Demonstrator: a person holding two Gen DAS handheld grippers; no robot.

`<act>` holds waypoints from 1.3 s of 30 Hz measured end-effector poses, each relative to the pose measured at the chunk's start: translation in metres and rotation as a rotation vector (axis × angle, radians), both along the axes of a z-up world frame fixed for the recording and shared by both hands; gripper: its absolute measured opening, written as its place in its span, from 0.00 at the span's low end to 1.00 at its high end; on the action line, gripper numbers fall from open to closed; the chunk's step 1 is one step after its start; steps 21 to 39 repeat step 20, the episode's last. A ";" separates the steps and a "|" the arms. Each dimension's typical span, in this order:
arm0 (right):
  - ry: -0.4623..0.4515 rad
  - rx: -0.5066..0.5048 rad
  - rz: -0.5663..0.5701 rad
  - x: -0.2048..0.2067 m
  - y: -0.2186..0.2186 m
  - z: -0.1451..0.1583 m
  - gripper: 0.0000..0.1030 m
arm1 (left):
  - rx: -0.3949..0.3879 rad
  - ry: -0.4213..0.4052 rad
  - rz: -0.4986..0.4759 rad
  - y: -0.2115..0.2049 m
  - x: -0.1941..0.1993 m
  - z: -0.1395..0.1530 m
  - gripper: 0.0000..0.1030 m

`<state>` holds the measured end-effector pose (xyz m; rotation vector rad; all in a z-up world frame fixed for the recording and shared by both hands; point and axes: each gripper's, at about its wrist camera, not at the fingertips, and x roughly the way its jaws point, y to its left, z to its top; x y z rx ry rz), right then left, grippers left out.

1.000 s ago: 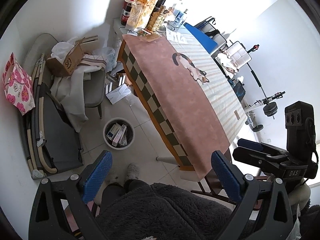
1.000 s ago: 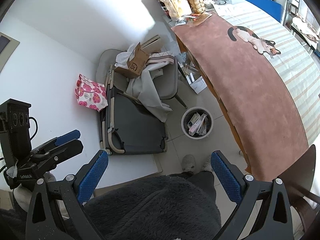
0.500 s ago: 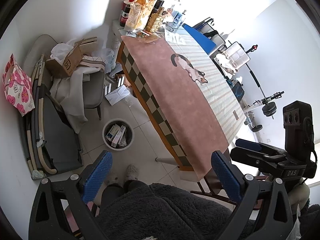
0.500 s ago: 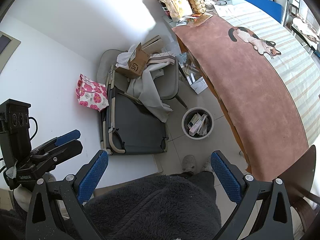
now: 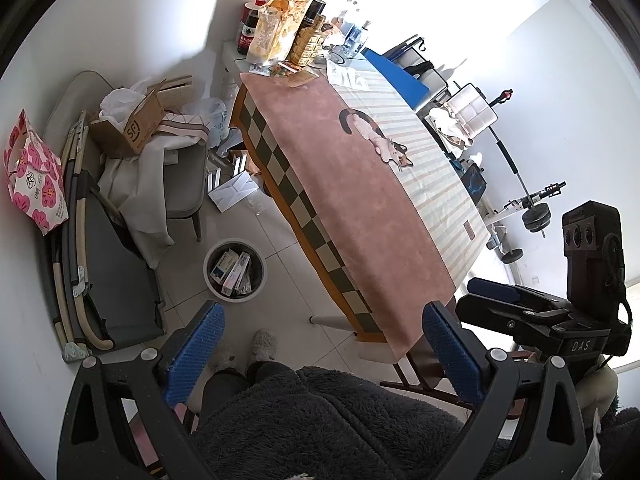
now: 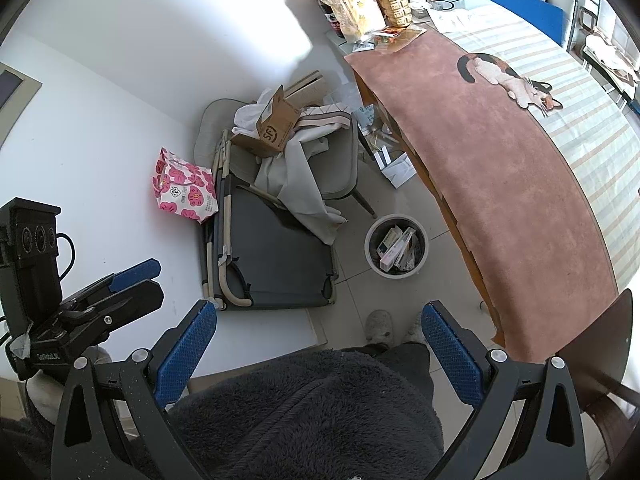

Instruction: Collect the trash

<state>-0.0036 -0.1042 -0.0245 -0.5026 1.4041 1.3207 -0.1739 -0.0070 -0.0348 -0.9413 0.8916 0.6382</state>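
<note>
A round white trash bin (image 5: 235, 270) stands on the tiled floor beside the long table; it holds several flat boxes and also shows in the right wrist view (image 6: 396, 246). My left gripper (image 5: 322, 338) is open and empty, held high above the floor near my body. My right gripper (image 6: 320, 338) is open and empty too, also high. Each gripper shows side-on in the other's view with its fingers close together: the right gripper (image 5: 516, 300) and the left gripper (image 6: 132, 280). Loose white papers (image 5: 234, 190) lie on the floor under the table edge.
A long table (image 5: 360, 200) with a pink cloth and a cat picture carries bottles and snack bags (image 5: 280, 32) at its far end. A chair piled with cloth and a cardboard box (image 5: 128, 128), a folded cot (image 5: 100, 272) and a pink flowered bag (image 5: 34, 184) stand at the left wall.
Both views have shifted only slightly. The grippers stay open and nothing has been picked up or put down.
</note>
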 end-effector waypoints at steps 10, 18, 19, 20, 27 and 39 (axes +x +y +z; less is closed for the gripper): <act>0.003 -0.001 0.000 -0.006 0.001 0.004 1.00 | -0.001 -0.006 -0.003 0.001 0.004 0.003 0.98; 0.003 0.002 0.001 -0.010 0.005 0.005 1.00 | 0.003 -0.004 -0.009 0.007 0.006 0.008 0.98; 0.003 0.002 0.001 -0.012 0.006 0.006 1.00 | 0.003 -0.004 -0.009 0.008 0.008 0.009 0.98; 0.003 0.002 0.001 -0.013 0.008 0.006 1.00 | 0.003 -0.004 -0.008 0.007 0.007 0.008 0.98; 0.003 0.002 0.001 -0.013 0.008 0.006 1.00 | 0.003 -0.004 -0.008 0.007 0.007 0.008 0.98; 0.003 0.002 0.001 -0.013 0.008 0.006 1.00 | 0.003 -0.004 -0.008 0.007 0.007 0.008 0.98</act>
